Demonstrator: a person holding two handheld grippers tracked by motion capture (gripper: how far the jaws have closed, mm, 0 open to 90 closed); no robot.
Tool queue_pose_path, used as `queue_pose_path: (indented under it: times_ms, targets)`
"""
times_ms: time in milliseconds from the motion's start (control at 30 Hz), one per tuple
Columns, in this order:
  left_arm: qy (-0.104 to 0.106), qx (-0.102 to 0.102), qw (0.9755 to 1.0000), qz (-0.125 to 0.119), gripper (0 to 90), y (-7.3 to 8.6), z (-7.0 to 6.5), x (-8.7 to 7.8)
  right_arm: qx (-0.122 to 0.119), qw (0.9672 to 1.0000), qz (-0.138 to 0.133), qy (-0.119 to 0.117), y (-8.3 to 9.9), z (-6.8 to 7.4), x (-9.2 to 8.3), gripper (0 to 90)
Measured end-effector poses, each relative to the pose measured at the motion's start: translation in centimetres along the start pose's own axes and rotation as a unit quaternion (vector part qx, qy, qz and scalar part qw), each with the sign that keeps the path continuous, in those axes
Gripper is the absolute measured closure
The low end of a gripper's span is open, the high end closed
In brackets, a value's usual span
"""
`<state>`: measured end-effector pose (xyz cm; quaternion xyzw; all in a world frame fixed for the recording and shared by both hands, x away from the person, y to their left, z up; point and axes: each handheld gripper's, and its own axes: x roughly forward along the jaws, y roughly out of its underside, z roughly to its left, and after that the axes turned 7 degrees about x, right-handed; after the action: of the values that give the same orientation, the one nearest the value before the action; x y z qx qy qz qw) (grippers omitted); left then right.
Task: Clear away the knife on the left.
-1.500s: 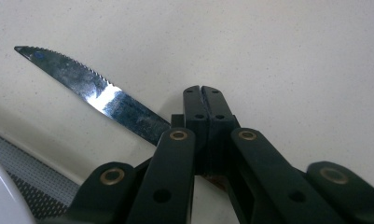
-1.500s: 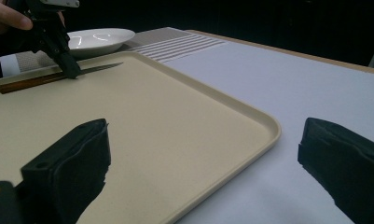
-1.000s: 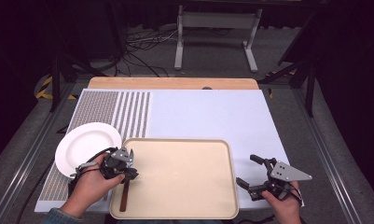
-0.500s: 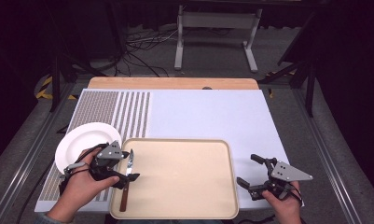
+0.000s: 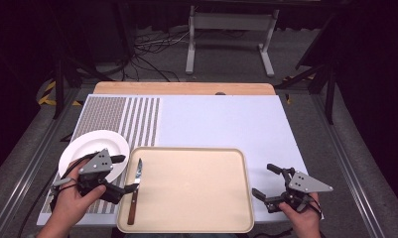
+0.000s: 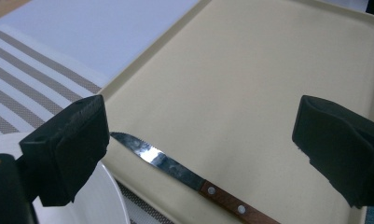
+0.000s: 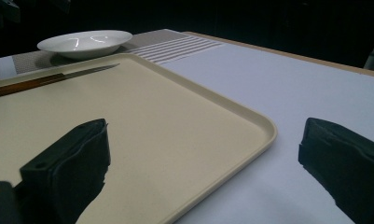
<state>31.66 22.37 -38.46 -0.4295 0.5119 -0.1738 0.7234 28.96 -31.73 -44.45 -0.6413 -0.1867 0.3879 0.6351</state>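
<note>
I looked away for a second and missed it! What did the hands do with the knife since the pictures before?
The left gripper let go of the knife and drew back left toward the white plate; its fingers are now open. The knife lies along the left side of the beige tray, blade pointing away from the person. The right gripper, tray and plate stayed put.

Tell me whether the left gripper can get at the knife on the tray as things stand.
Probably yes. The left gripper is open beside the tray's left edge, and the knife lies flat just inside that edge, between and beyond its fingers. Nothing covers the knife; only the low tray rim and nearby plate crowd the approach.
</note>
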Motion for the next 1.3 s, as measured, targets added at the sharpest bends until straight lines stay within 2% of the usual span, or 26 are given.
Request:
queue_pose_path:
  times_ms: [67,100,133,333,467,600,700,767,800,867,900,1000,1133,1300]
  targets:
    - [-0.006,0.003,0.9999,-0.009,4.2,0.3,0.1,-0.3,0.001,1.0000,0.001,0.000,0.0,0.0,0.0,2.5]
    - [-0.015,-0.002,0.9996,-0.023,4.1,0.7,0.2,-0.6,0.001,1.0000,0.001,-0.001,0.0,0.1,0.0,2.5]
    - [-0.015,-0.002,0.9996,-0.023,4.1,0.7,0.2,-0.6,0.000,1.0000,0.001,-0.001,0.0,0.1,0.0,2.5]
    - [-0.037,0.004,0.9975,-0.060,3.7,2.1,0.5,-1.6,0.001,1.0000,0.000,0.000,0.0,0.1,0.0,2.5]
    - [-0.048,0.007,0.9950,-0.087,3.1,3.3,0.5,-2.3,-0.001,1.0000,0.000,0.000,0.0,0.0,0.0,2.5]
    - [-0.063,0.002,0.9908,-0.120,2.2,4.6,0.6,-2.8,0.000,1.0000,0.000,0.000,0.0,0.0,0.0,2.5]
    - [-0.066,-0.001,0.9899,-0.126,1.9,5.2,0.7,-3.1,0.000,1.0000,-0.001,0.000,0.0,0.0,0.0,2.4]
    - [-0.074,-0.004,0.9874,-0.140,1.9,6.2,0.7,-3.4,-0.002,1.0000,-0.002,0.001,0.0,0.0,0.0,2.4]
    - [-0.074,-0.004,0.9874,-0.140,1.9,6.2,0.7,-3.4,-0.002,1.0000,-0.002,0.001,0.0,0.0,0.0,2.4]
    - [-0.080,-0.014,0.9852,-0.151,1.9,7.1,0.9,-3.6,-0.001,1.0000,-0.002,0.000,0.0,0.0,0.0,2.4]
    - [-0.084,-0.013,0.9849,-0.150,1.9,7.4,1.0,-3.7,0.000,1.0000,-0.002,0.000,0.0,0.0,0.0,2.5]
    - [-0.088,-0.026,0.9833,-0.157,1.9,8.4,1.3,-3.8,-0.001,1.0000,-0.002,0.001,0.0,0.0,0.0,2.4]
    - [-0.096,-0.025,0.9833,-0.153,2.0,9.7,1.6,-4.0,0.002,1.0000,-0.002,0.002,0.0,0.0,0.0,2.4]
    - [-0.096,-0.038,0.9827,-0.154,2.0,11.0,2.0,-3.9,0.002,1.0000,-0.002,0.002,0.1,-0.1,0.0,2.4]
